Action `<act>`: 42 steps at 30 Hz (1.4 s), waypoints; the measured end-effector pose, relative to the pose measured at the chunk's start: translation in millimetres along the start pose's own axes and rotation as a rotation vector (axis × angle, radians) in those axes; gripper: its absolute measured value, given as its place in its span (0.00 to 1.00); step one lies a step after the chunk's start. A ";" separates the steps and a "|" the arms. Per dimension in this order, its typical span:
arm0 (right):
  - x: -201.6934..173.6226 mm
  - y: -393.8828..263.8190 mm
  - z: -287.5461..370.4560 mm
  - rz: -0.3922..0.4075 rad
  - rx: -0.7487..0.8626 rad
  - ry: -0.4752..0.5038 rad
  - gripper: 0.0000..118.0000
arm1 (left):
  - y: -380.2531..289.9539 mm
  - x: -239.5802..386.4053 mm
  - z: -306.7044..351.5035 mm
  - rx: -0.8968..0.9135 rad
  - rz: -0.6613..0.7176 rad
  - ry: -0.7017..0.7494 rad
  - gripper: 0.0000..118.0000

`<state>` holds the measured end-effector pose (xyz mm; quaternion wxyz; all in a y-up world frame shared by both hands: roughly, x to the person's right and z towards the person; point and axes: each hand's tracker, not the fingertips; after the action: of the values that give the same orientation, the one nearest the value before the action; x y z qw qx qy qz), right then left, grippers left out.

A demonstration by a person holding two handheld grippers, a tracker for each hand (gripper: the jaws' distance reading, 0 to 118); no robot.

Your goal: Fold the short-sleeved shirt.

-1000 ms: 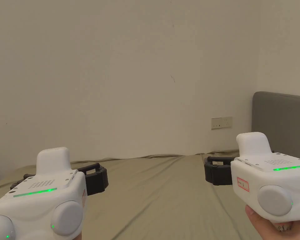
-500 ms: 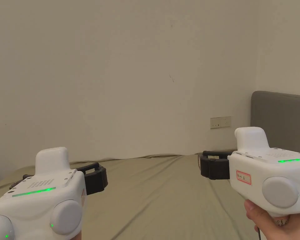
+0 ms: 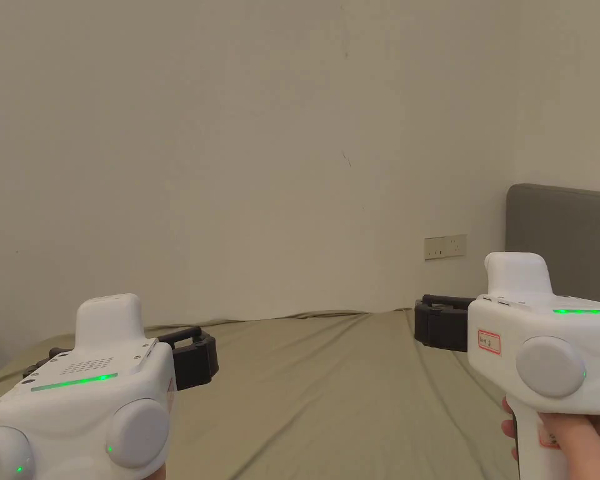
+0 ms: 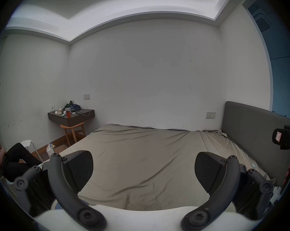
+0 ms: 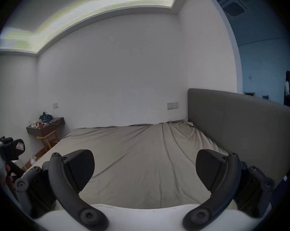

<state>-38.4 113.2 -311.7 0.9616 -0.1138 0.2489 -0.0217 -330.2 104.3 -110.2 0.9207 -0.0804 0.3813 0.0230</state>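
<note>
Hovering over the olive bed sheet [image 3: 330, 387], the left gripper [image 4: 143, 171] and right gripper [image 5: 145, 169] both have their jaws spread wide with nothing between them, left one near-left, right one up by the grey headboard [image 3: 561, 244]. Can't spot the short-sleeved shirt anywhere on the bed tbh, so no telling where it is.

The head view looks level across the bed [image 3: 330, 387] toward the far wall [image 3: 261, 156], both tools close at its lower corners. Each gripper view sits just behind its own jaws, low over the bed, facing the same wall. All three share the bed, the wall socket [image 3: 444, 246] and the grey headboard [image 3: 564, 244]; both gripper views also take in the ceiling [image 4: 107, 4].
</note>
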 end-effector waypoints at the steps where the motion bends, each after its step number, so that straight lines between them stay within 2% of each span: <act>1: 0.8 -0.2 -0.2 0.000 -0.001 0.006 1.00 | -0.4 0.4 -0.1 0.002 0.000 -0.001 1.00; 19: -12.2 -4.7 2.9 0.050 0.001 0.009 1.00 | 0.3 3.6 1.2 -0.004 -0.012 -0.015 1.00; 35: -3.8 -4.7 4.7 -0.020 -0.018 0.081 1.00 | -1.2 0.6 0.3 -0.019 0.010 -0.055 1.00; 42: -6.3 -2.3 6.1 -0.007 -0.012 0.044 1.00 | -0.2 0.9 1.6 -0.023 0.018 -0.069 1.00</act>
<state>-41.0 112.9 -302.9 0.9551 -0.1200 0.2696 -0.0261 -328.4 104.3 -109.7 0.9320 -0.0864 0.3498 0.0385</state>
